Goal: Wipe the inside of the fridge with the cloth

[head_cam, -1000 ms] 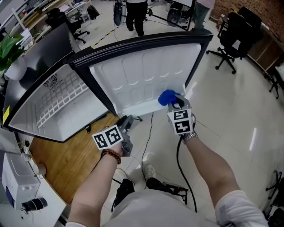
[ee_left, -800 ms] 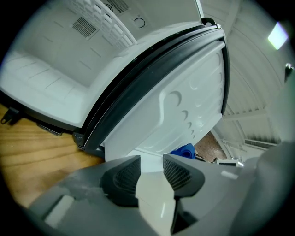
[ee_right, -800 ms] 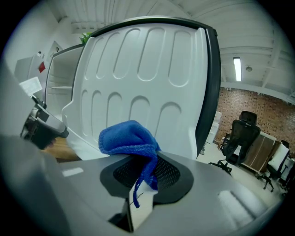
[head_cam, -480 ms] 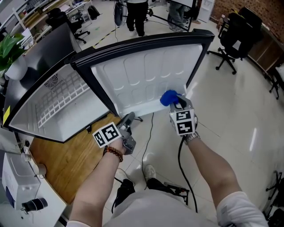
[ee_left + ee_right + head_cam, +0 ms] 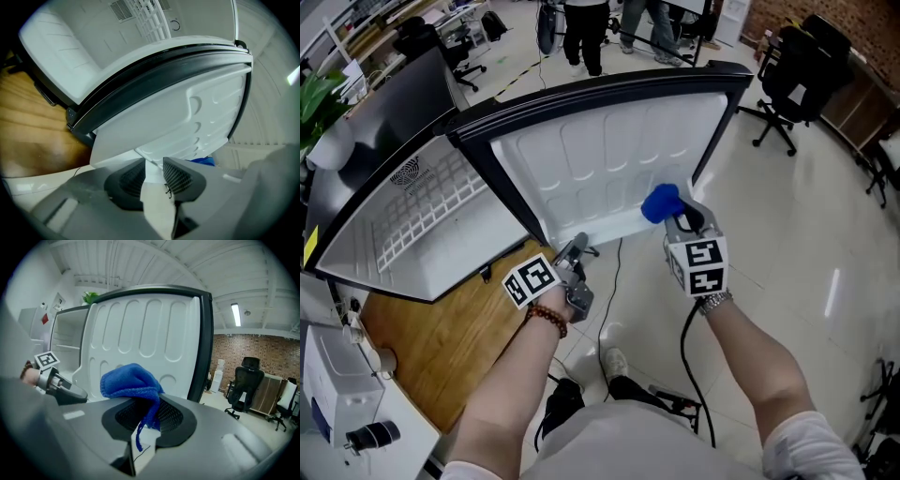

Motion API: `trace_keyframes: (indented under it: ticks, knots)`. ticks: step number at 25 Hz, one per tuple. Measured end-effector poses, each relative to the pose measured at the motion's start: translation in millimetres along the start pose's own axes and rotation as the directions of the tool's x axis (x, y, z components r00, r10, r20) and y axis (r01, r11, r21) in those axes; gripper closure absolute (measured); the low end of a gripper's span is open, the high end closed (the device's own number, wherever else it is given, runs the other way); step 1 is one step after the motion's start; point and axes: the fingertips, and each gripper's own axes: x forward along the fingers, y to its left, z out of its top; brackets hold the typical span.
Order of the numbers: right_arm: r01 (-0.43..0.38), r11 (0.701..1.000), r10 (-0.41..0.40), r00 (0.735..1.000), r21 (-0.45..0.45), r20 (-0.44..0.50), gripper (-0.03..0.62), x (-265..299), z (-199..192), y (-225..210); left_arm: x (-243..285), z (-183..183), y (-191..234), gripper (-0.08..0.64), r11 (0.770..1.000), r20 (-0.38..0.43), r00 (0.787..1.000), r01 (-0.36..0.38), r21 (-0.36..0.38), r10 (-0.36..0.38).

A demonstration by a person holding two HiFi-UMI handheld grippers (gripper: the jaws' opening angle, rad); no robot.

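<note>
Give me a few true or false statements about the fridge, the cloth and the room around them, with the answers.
1. The fridge door is closed. False: it stands open, with its white inner side showing.
2. The cloth is blue. True.
3. The cloth lies on the floor. False: the fingers of the right gripper are shut on it, and it is held up in front of the door's inner side.
4. A black office chair stands on the floor beyond the door. True.
</note>
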Motion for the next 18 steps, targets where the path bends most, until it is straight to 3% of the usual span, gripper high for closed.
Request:
trace_keyframes:
  ticks: [5, 12, 18]
  knots:
    - [-0.071, 0.997, 0.071, 0.997, 0.003, 0.030, 0.522, -23.9, 7.6, 26.9, 2.1, 1.0, 3.8, 0.453, 1.000, 0.024, 1.000, -0.004, -0.018, 0.004]
    - [-0.164, 0.986, 0.163, 0.986, -0.014, -0.015, 0.522, -36.1, -14.7, 69.4, -3.8, -1.0, 3.2, 0.486, 1.000, 0.042, 0.999, 0.004, -0.009, -0.003]
    - [-0.212, 0.977, 0.212, 0.977, -0.027, -0.026, 0.522, -43.1, -22.8, 91.3, -16.4, -9.2, -1.6, 0.505, 0.998, 0.034, 0.999, 0.027, 0.053, -0.029]
